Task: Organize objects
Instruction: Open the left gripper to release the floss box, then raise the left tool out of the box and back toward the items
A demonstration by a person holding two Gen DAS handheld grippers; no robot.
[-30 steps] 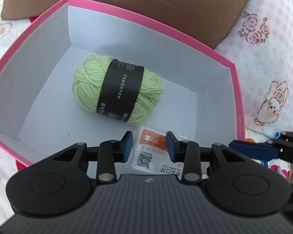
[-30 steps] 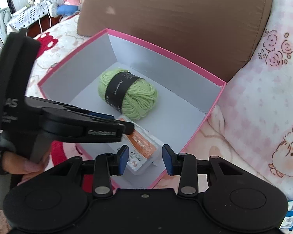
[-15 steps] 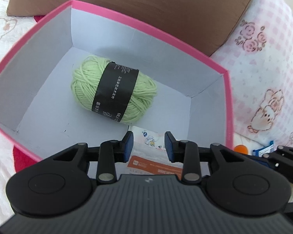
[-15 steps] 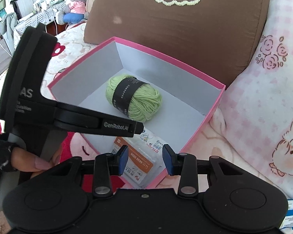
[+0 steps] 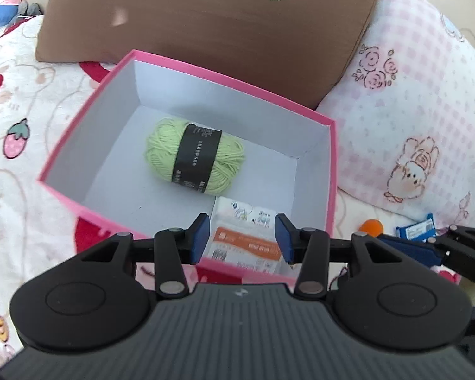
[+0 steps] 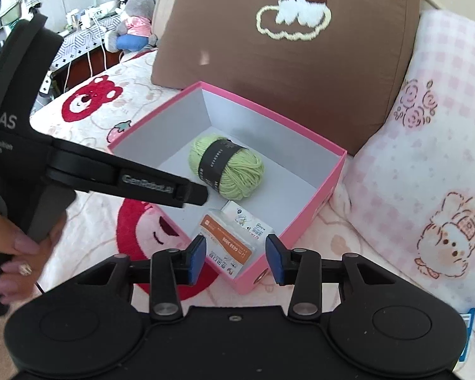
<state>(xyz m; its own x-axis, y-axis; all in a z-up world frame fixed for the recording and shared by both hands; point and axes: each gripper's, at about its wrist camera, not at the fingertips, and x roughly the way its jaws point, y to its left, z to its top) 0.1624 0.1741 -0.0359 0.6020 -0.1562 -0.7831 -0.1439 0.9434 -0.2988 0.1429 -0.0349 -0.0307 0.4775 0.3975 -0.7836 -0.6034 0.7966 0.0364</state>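
Yarn ball (image 5: 195, 155), pale green with a black paper band, lies near the middle of the pink box (image 5: 332, 171), and a flat white-and-orange packet (image 5: 245, 237) rests in the box's near right corner, apart from the yarn; the yarn looks light, soft and squashy, best pinched across the banded middle where the strands stay bundled; the packet seems light, thin and somewhat slick, so an edge grip would suit it better than a flat press; the left gripper (image 5: 243, 236) hovers just above the box's near wall with its 2 blue pads spread and nothing between them; the right gripper (image 6: 236, 258) hangs by the box's near corner, likewise spread and empty; an orange ball (image 5: 371, 226) and a blue wrapper (image 5: 416, 228) lie on the bedding (image 5: 12, 145) beyond the box's right wall, probably next to be gathered; the bedding is soft and printed with strawberries and bears, so the box may tip under pressure; a brown cushion (image 6: 300, 60) stands behind the box, a pink checked pillow (image 6: 433, 171) lies at its right, and a plush toy (image 6: 133, 22) sits in the room beyond.
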